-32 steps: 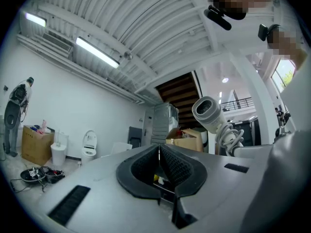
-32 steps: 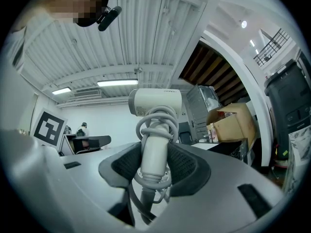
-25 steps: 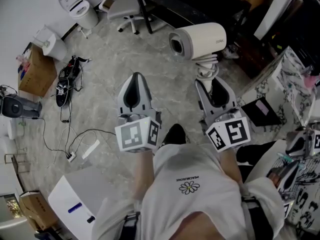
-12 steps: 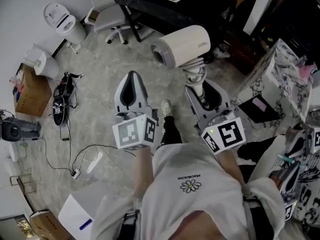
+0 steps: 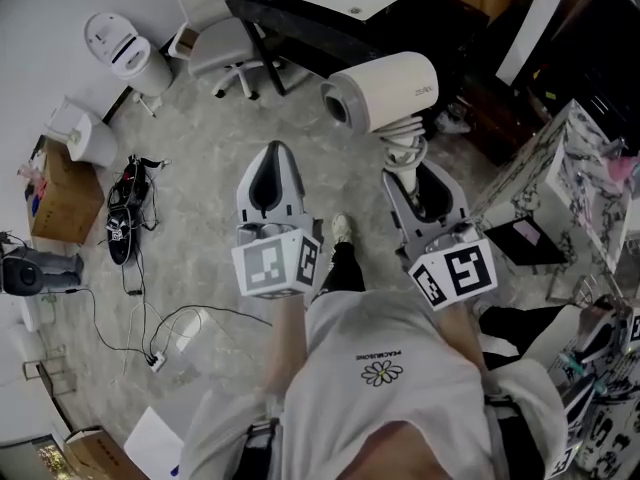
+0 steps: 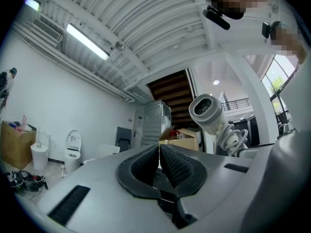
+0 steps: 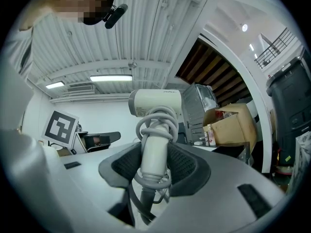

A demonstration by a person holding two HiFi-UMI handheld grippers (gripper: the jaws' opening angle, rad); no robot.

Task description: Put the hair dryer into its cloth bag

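Observation:
A cream hair dryer [image 5: 385, 88] stands upright above the floor, its cord coiled round the handle. My right gripper [image 5: 412, 176] is shut on that handle, and in the right gripper view the handle [image 7: 155, 154] sits between both dark pads with the barrel [image 7: 155, 103] above. My left gripper [image 5: 272, 163] is level beside it on the left, shut with nothing in it; its pads meet in the left gripper view [image 6: 159, 152]. The hair dryer [image 6: 206, 113] shows there to the right. No cloth bag is in view.
A black desk [image 5: 290, 13] with a white sheet stands ahead, a grey office chair [image 5: 215, 43] beside it. At the left are a white bin [image 5: 125, 53], a cardboard box [image 5: 55, 183], cables [image 5: 125, 218] and a power strip [image 5: 180, 333]. A patterned table [image 5: 590, 188] is at the right.
Both grippers and the held hair dryer have travelled across the floor, with the desk and floor things shifting in view. Neither grip has altered.

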